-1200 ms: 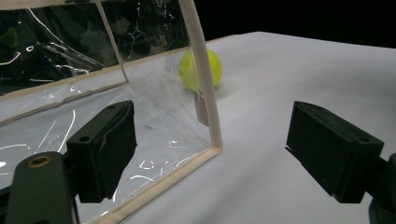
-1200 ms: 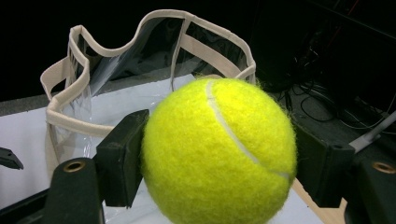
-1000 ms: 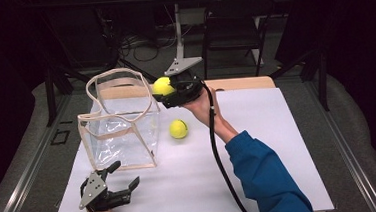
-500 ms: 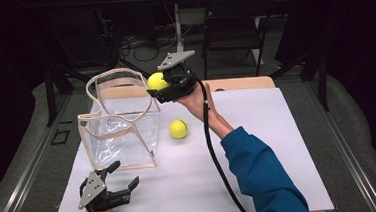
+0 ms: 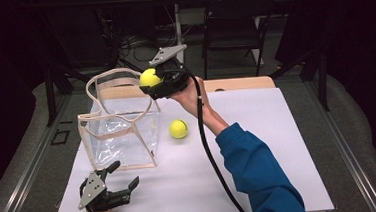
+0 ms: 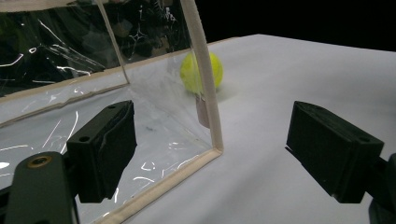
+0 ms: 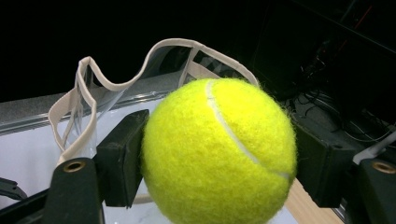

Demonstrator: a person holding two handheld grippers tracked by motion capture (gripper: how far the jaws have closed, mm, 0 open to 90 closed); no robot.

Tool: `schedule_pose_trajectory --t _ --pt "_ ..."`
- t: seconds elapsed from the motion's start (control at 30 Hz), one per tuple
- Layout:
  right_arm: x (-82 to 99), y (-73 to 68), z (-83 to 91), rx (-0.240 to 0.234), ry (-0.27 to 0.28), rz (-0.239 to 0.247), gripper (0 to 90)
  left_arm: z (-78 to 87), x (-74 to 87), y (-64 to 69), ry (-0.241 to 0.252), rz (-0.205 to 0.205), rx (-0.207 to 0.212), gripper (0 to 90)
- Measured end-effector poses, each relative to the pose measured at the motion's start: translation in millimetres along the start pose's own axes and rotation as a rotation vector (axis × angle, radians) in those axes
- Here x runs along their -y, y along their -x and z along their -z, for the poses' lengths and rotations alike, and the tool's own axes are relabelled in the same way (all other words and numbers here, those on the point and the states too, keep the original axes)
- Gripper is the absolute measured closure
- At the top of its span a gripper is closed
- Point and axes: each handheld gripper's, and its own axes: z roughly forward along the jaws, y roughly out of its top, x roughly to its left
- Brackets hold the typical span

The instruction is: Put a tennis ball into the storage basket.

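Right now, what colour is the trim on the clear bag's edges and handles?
Beige, or cream, on the clear bag's trim; the left gripper view shows it best.

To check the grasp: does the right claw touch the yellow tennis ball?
Touching. In the right gripper view, both black jaws of the right claw press against the sides of the yellow tennis ball.

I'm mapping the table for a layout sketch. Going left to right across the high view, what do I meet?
Left gripper → clear bag → loose ball → blue sleeve
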Motion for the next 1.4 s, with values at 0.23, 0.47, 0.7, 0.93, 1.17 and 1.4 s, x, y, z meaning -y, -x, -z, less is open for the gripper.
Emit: schedule_pose_trajectory --t 0.23,0.47,0.7,0.93,1.17,1.4 --pt "-5.6 -1.1 -3.0 0.01 -0.009 0.013 26.7 0.1 -0.3 0.8 -0.003 -0.008 -0.002 15.9" --pt "-9.5 -1.4 -9.0 -0.004 -0.013 0.008 26.7 0.1 0.1 -0.6 -0.001 -0.003 -0.003 15.9" --pt "-11.4 -4.2 -14.8 -0.011 -0.025 0.014 26.7 0.1 -0.3 -0.5 0.003 0.002 -0.003 15.9" --pt "-12.8 -7.7 -24.3 -0.022 -0.038 0.018 26.7 0.4 -0.1 -1.3 0.002 0.001 -0.005 15.9" --pt "-14.0 -15.2 -33.6 -0.028 -0.038 0.026 26.6 1.6 -0.2 -2.7 -0.001 0.006 -0.017 15.9" --pt "-15.6 -22.2 -42.7 -0.027 -0.051 0.027 26.5 1.9 -0.9 -1.8 0.006 0.006 -0.013 15.9"
